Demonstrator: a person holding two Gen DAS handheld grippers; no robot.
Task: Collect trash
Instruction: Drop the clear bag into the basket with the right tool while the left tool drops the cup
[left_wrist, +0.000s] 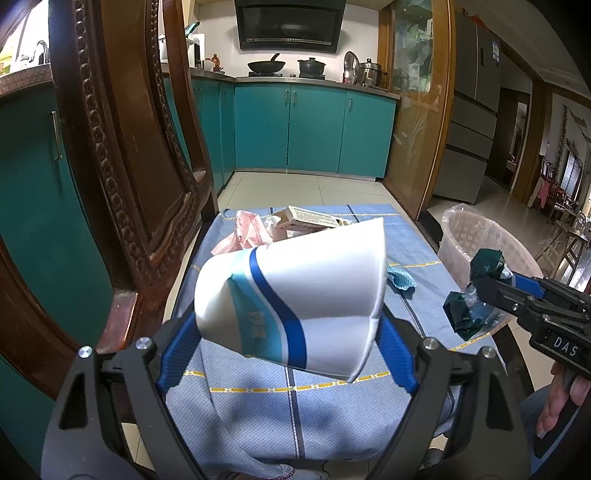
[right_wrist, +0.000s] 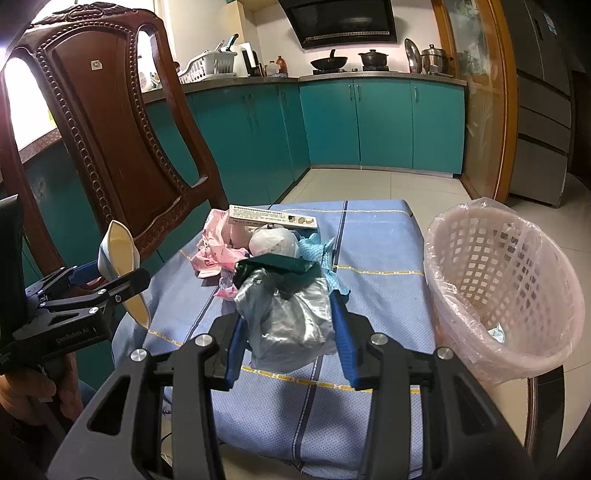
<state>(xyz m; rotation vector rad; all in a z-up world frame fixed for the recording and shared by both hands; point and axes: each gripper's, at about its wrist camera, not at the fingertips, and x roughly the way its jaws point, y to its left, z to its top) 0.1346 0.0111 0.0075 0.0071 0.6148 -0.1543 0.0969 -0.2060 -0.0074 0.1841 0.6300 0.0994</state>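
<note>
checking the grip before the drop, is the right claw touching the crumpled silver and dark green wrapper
Touching. The right wrist view shows the crumpled silver and dark green wrapper squeezed between the right claw's blue fingers, above the tablecloth.

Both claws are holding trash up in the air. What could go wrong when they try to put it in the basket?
The paper cup is squashed in the left claw, so it might slip out. The basket stands beside the table, so the crumpled wrapper in the right claw could miss its rim and land on the floor.
</note>
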